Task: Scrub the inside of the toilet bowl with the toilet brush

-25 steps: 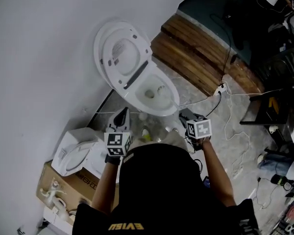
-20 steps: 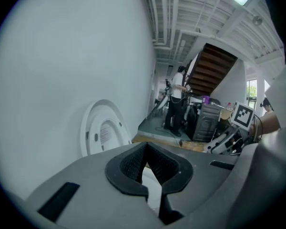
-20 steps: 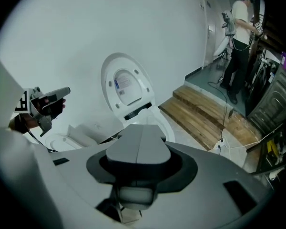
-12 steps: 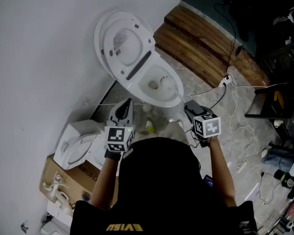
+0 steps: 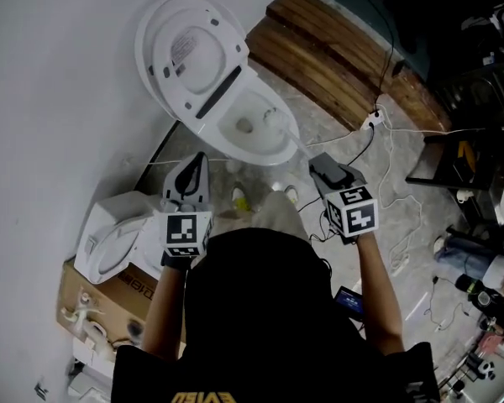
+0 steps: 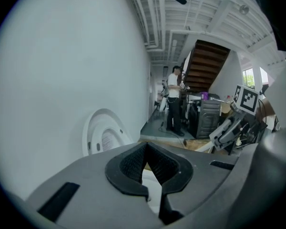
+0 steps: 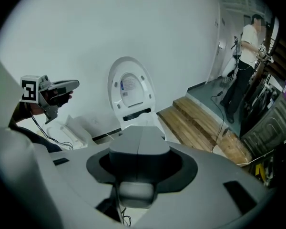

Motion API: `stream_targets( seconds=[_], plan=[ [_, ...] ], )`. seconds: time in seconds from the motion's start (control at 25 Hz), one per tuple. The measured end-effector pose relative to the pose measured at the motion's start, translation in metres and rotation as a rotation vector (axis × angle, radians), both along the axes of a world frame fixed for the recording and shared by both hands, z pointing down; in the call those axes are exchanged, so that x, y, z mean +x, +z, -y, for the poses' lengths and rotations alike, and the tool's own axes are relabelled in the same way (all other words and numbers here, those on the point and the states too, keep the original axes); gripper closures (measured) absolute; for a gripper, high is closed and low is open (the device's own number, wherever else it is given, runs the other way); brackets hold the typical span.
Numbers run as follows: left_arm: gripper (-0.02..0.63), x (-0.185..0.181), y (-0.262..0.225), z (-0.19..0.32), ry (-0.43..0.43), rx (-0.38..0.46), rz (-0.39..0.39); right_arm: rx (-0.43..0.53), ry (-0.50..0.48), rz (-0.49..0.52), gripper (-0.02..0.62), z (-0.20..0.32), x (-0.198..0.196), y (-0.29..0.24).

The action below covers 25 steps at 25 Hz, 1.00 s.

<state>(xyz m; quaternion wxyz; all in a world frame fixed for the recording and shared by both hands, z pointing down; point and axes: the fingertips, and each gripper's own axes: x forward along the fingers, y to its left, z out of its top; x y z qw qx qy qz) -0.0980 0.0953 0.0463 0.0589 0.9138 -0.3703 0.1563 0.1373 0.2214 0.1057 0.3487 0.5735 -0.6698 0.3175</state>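
A white toilet (image 5: 203,99) stands against the wall with its lid (image 5: 185,44) up. The bowl (image 5: 250,130) is open, and the white head of the toilet brush (image 5: 274,117) lies inside it at the right side. Its thin handle runs back to my right gripper (image 5: 322,167), which is shut on it just outside the bowl's near rim. In the right gripper view the jaws (image 7: 139,142) meet, with the pale handle (image 7: 133,193) under them. My left gripper (image 5: 191,177) hovers left of the bowl, shut and holding nothing (image 6: 146,147).
A second white toilet part (image 5: 118,240) rests on a cardboard box (image 5: 88,309) at the left. Wooden steps (image 5: 336,53) lie right of the toilet. Cables and a power strip (image 5: 373,124) trail over the floor. Small bottles (image 5: 238,198) stand below the bowl. A person (image 7: 242,66) stands far off.
The head view has shifted, so the toilet now sits higher and further left. The brush head has stayed in the bowl with my right gripper on the handle. The left gripper remains beside the bowl.
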Motion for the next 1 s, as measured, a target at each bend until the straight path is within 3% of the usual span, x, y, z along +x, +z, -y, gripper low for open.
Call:
stream_targets(
  seconds=[0.2, 0.48, 0.84, 1.0],
  plan=[
    [0.589, 0.009, -0.002, 0.001, 0.028, -0.006, 0.0, 0.024, -0.072, -0.012, 0.42, 0.015, -0.004, -0.012],
    [0.589, 0.023, -0.01, -0.005, 0.044, -0.01, -0.013, 0.052, -0.098, -0.023, 0.42, 0.024, -0.005, -0.033],
    [0.589, 0.013, -0.006, -0.007, 0.03, -0.022, -0.027, 0.059, -0.14, -0.053, 0.42, 0.032, -0.019, -0.036],
    [0.589, 0.008, -0.01, -0.012, 0.024, -0.048, -0.074, 0.072, -0.134, -0.034, 0.42, 0.034, -0.023, -0.044]
  ],
)
